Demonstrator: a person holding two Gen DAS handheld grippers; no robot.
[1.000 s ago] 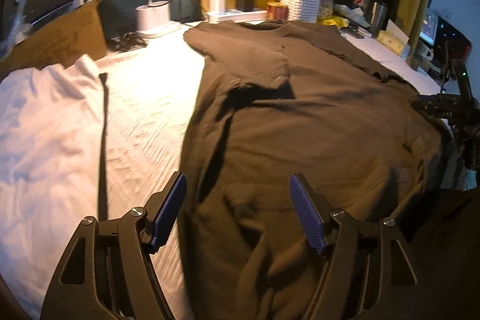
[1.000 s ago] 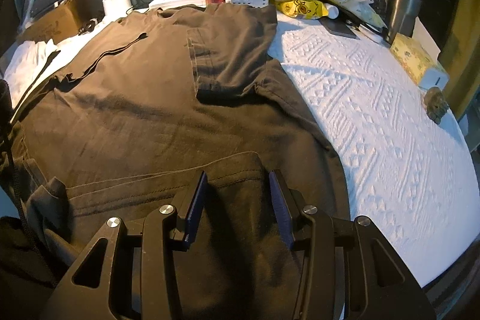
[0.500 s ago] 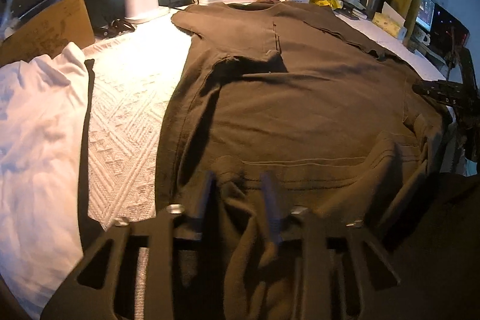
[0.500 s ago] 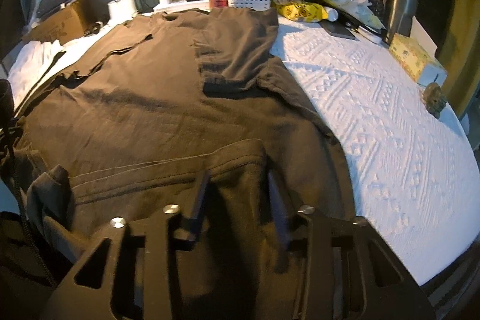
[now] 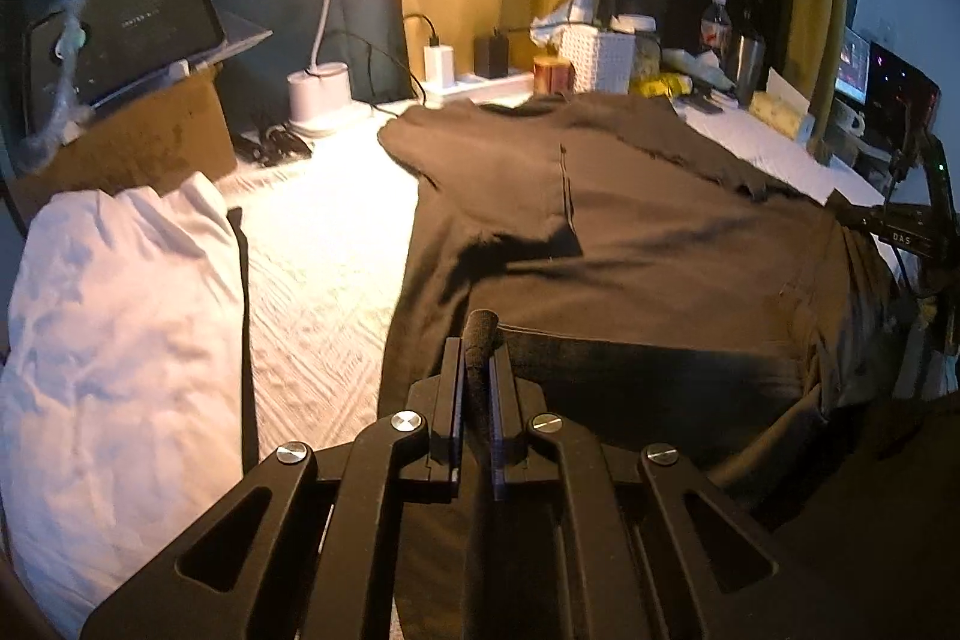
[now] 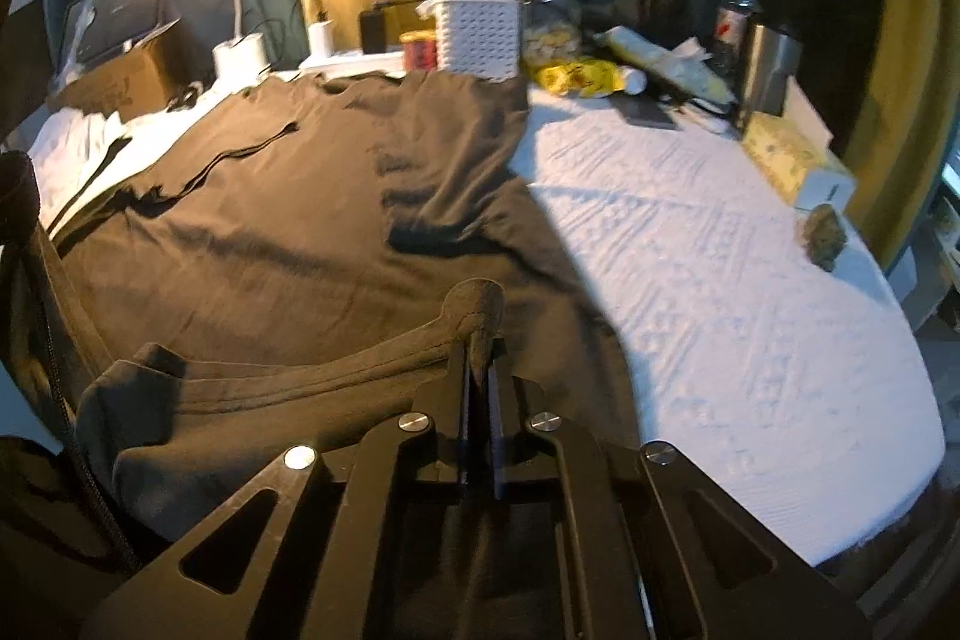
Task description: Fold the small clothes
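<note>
A dark brown T-shirt [image 5: 630,232] lies spread on the white textured tablecloth [image 5: 324,244], both sleeves folded in over its body. My left gripper [image 5: 477,358] is shut on the shirt's bottom hem near its left corner, with a bunch of cloth poking up between the fingers. In the right wrist view the same T-shirt [image 6: 288,220] stretches away, and my right gripper [image 6: 479,346] is shut on the hem near the right corner. The hem is lifted off the table between the two grippers.
A white garment [image 5: 114,316] lies at the left. At the back stand a lit desk lamp [image 5: 324,88], a cardboard box [image 5: 132,142], a white basket [image 6: 477,37], a jar, bottles and a steel cup [image 6: 768,64]. A tissue box [image 6: 792,160] sits at the right edge.
Both grippers went from open over the hem to shut on it. Both have risen a little, drawing the hem up off the table.
</note>
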